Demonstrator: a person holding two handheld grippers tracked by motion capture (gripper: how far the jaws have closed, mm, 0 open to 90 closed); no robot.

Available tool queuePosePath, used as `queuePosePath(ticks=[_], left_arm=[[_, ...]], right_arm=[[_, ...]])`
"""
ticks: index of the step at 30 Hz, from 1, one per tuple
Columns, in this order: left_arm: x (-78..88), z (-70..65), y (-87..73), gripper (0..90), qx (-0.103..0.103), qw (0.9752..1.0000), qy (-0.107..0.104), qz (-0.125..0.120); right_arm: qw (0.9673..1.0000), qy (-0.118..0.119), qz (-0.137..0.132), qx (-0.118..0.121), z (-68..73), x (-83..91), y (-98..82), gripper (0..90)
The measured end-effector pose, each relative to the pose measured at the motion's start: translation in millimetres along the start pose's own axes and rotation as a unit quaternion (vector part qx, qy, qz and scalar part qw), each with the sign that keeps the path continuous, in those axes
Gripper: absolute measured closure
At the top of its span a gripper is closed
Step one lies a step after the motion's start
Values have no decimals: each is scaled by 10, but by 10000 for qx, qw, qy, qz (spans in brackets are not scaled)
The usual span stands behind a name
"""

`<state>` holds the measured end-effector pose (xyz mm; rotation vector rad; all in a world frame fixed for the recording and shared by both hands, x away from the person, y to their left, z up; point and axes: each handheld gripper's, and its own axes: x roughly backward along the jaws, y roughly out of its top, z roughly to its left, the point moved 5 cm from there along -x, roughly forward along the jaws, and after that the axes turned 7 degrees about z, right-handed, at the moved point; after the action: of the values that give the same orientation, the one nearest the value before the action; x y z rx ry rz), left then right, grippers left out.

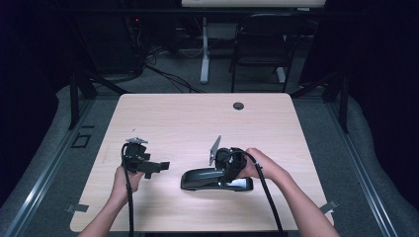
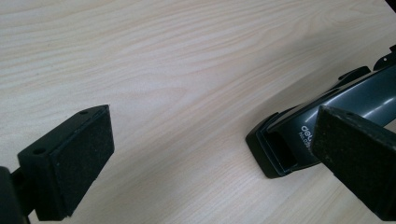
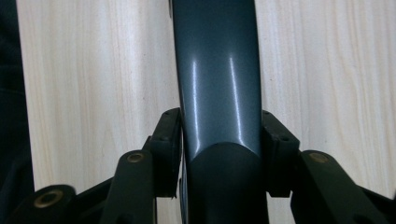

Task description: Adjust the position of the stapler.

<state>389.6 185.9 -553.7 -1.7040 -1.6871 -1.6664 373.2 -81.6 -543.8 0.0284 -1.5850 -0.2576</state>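
Gripping: the right hand-held gripper [image 1: 228, 170] straddles the dark grey stapler [image 1: 216, 179], one jaw on each flank of its body, as the right gripper view shows with the pads snug against both sides of the glossy top [image 3: 218, 93].
Stapler's place: lying flat on the bench [image 1: 197, 118], toward the near edge, right of centre, between the two hands.
Long axis: running left to right across the bench in the high view; the right hand-held gripper comes down on it near its middle, across that axis.
Left side: the left hand-held gripper [image 1: 157, 167] stands released, jaws wide apart with bare wood between them, and it points toward the stapler's left end.
Which way it lies: from the left hand-held gripper the stapler sits off to the right, near but apart; in the left gripper view its open end [image 2: 280, 149] peeks out past the right-side pad [image 2: 355, 163].
Nearer hand: the right one, plainly, since it already has the thing; the left has a short gap to cover.
Right hand pose: hand [image 1: 262, 165] reaching in from the right, wrist angled so the jaws point down and leftward.
Left hand pose: hand [image 1: 123, 180] low over the bench, holding its tool level.
Likely call: any next move probably turns on that left end, which faces the free jaws.
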Motion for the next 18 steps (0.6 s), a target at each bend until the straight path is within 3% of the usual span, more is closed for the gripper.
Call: queuePosePath(ticks=[4,6,7,10,18], left_arm=[[-1,-11,-1,1,-23,10000,13,4],[-2,-11,-1,1,-28,10000,21,8],[0,-11,-4,0,-51,10000,19,32],[-6,0,-13,0,-60,10000,35,28],[-21,22,-22,0,-23,10000,5,34]], right_arm=[[9984,-118,-301,-465,1,68,-45,412],[9977,-145,-359,-548,2,97,-65,369],[9959,-162,-506,-739,5,147,-114,290],[9941,-175,-581,-895,26,181,-201,204],[9852,-211,-849,-1476,56,180,-468,138]])
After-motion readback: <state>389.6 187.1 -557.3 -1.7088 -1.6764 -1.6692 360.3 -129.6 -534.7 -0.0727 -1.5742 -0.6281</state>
